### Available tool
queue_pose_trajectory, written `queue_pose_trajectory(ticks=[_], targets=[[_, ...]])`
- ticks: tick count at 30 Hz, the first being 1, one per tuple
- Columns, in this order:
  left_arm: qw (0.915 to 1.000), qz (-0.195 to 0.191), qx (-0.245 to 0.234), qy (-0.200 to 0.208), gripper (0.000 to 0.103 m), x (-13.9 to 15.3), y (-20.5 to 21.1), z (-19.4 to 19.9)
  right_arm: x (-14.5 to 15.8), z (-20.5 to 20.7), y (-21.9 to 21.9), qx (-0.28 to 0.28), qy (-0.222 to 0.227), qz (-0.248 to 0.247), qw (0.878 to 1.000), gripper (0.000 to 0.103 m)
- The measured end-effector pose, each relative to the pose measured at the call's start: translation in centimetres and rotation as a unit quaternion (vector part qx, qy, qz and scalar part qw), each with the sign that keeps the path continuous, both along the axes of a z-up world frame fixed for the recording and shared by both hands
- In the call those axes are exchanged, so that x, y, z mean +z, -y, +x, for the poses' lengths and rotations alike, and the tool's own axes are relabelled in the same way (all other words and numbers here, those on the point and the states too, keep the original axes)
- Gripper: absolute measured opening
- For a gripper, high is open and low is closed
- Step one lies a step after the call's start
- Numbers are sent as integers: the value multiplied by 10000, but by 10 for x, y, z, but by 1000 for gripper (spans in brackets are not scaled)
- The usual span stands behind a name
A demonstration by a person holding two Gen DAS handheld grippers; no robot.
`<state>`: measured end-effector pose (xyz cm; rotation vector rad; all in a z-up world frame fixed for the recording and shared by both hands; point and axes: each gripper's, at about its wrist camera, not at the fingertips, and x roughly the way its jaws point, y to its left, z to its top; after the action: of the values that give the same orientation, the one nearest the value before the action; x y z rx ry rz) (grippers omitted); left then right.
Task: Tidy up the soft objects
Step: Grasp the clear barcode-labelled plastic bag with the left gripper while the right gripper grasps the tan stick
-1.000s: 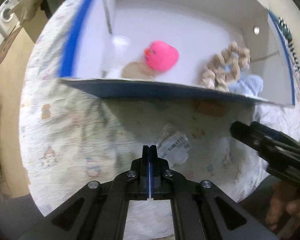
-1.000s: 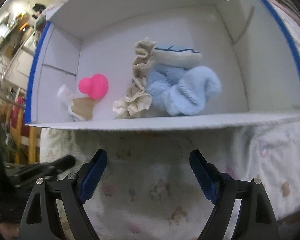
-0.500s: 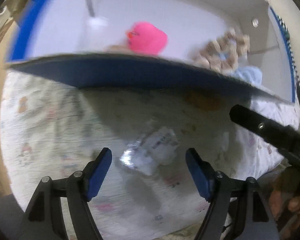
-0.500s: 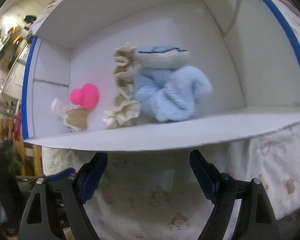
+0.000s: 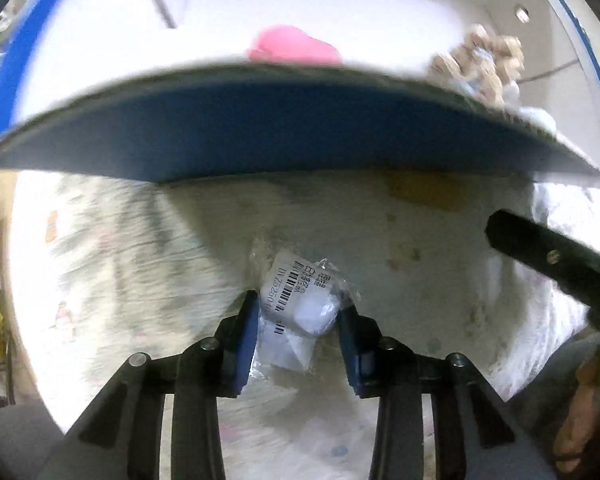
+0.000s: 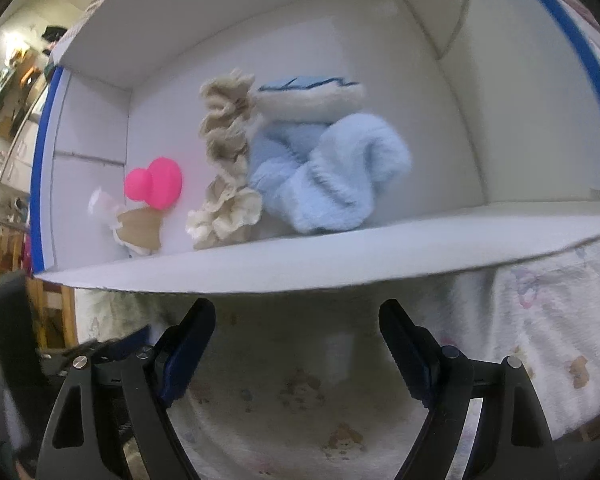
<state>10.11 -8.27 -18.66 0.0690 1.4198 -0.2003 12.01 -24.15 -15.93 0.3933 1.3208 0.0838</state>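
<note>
Left gripper (image 5: 298,330): points down at a small plastic packet (image 5: 300,312), its jaws closing with the packet between them; the blue pads look to be at the packet's edges, though whether they already press on it cannot be told.
Packet: lies on the patterned cloth (image 5: 140,248) in front of the box, crinkly clear wrap with a barcode label (a soft white thing seems to be inside).
Grip advice: the person would do well to let the pads meet the thick white middle, not only the loose film, which is likely to slip out when lifted.
Cloth risk: the jaws sit low against the cloth, so a pinch could catch a fold of it; a slow straight lift would show this early.
Right gripper (image 6: 296,344): held over the cloth just short of the box, jaws wide apart with nothing between them (it seems free to steady the box if needed).
Box wall (image 5: 284,136): the near wall stands between packet and box floor, so the packet probably has to go up and over it.
Box contents: a pink toy (image 6: 156,184), a beige scrunchie (image 6: 224,160) and a light blue fluffy cloth (image 6: 332,176) already lie inside.
Drop spot: the bare floor to the right of the blue cloth looks the easiest place.
</note>
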Motion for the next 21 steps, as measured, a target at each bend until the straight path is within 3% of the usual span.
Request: queue_pose_trajectory(ticks=[7, 14, 17, 19, 20, 21], targets=[[9987, -67, 322, 398, 34, 32, -31, -13, -10, 12, -36, 491, 203, -364, 9979, 90], [9978, -125, 514, 405, 34, 35, -51, -7, -22, 29, -57, 549, 451, -507, 9962, 88], [9974, -136, 509, 494, 34, 42, -60, -4, -24, 33, -63, 648, 522, -464, 9955, 78], [9972, -184, 527, 493, 34, 52, -67, -2, -23, 33, -66, 734, 552, -408, 9949, 55], [9971, -201, 541, 491, 34, 54, -69, -2, -23, 33, -68, 796, 542, -416, 9945, 35], [9971, -199, 541, 497, 34, 55, -69, -3, -23, 32, -68, 836, 529, -430, 9942, 27]])
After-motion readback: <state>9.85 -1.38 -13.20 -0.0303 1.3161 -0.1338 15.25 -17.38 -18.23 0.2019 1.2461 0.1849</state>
